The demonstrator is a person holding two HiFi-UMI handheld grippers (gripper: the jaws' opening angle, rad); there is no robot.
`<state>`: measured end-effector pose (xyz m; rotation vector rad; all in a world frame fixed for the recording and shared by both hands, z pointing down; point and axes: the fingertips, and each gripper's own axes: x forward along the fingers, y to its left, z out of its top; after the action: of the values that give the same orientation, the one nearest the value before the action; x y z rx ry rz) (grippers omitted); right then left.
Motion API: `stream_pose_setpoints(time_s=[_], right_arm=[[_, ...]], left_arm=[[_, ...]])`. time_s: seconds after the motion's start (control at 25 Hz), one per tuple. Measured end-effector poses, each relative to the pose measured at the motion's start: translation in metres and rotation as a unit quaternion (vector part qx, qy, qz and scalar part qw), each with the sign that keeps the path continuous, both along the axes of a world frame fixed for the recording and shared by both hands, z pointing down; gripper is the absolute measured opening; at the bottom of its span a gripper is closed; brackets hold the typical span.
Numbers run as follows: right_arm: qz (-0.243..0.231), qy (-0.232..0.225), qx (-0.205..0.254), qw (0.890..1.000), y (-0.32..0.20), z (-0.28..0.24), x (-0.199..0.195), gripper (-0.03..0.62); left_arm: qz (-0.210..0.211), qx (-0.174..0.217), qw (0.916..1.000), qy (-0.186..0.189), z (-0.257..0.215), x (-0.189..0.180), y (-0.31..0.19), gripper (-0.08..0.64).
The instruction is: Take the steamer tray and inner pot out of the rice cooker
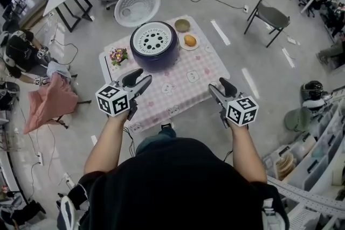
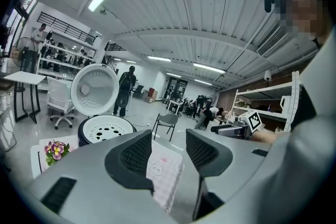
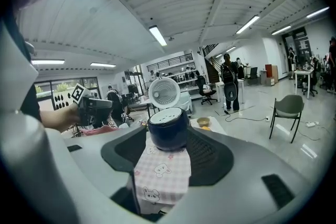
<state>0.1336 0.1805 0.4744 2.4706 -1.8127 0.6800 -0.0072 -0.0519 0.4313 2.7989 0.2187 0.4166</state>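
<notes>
On the checked worktop (image 1: 188,83) the rice cooker (image 1: 156,54) is standing with its lid (image 1: 137,6) swung open; the white perforated steamer tray (image 1: 154,39) is still sitting in the cooker's mouth; the inner pot is presumably lying beneath it, as no view is showing it. The left hand-held gripper (image 1: 141,80) is hovering over the near left part of the worktop, jaws apart, nothing between them; the right hand-held gripper (image 1: 218,86) is hovering over the near right part, jaws likewise spread and empty, pointing at the cooker from well apart; neither is touching anything. Judgement: the task is barely starting; the lid is looking dealt with; both removals are remaining, tray first, pot after. A small bowl (image 1: 182,25), a plate (image 1: 189,41) and a flower sprig (image 1: 118,55) are sitting near the cooker, so the lift-out is likely needing some care.
</notes>
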Motion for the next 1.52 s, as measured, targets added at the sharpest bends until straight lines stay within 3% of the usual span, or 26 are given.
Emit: stream_pose_setpoints(time_s=[0.6,1.04,1.32,1.52], right_arm=[[-0.021,0.006,-0.014,1.0,-0.098,-0.003,0.057,0.25],[-0.05,0.016,-0.004,0.999,-0.176,-0.017,0.072,0.25],[-0.102,0.018,-0.003,0.995,-0.203,-0.026,0.085,0.252],[-0.154,0.015,0.006,0.988,-0.228,-0.018,0.098,0.252]], left_arm=[[-0.035,-0.008,0.9993,0.008,0.003,0.046,-0.105,0.222],[-0.045,0.019,0.9987,-0.014,0.008,0.042,-0.156,0.222],[-0.077,0.027,0.9964,-0.026,-0.001,0.035,-0.163,0.222],[-0.129,0.031,0.9907,-0.03,0.0,0.031,-0.167,0.222]])
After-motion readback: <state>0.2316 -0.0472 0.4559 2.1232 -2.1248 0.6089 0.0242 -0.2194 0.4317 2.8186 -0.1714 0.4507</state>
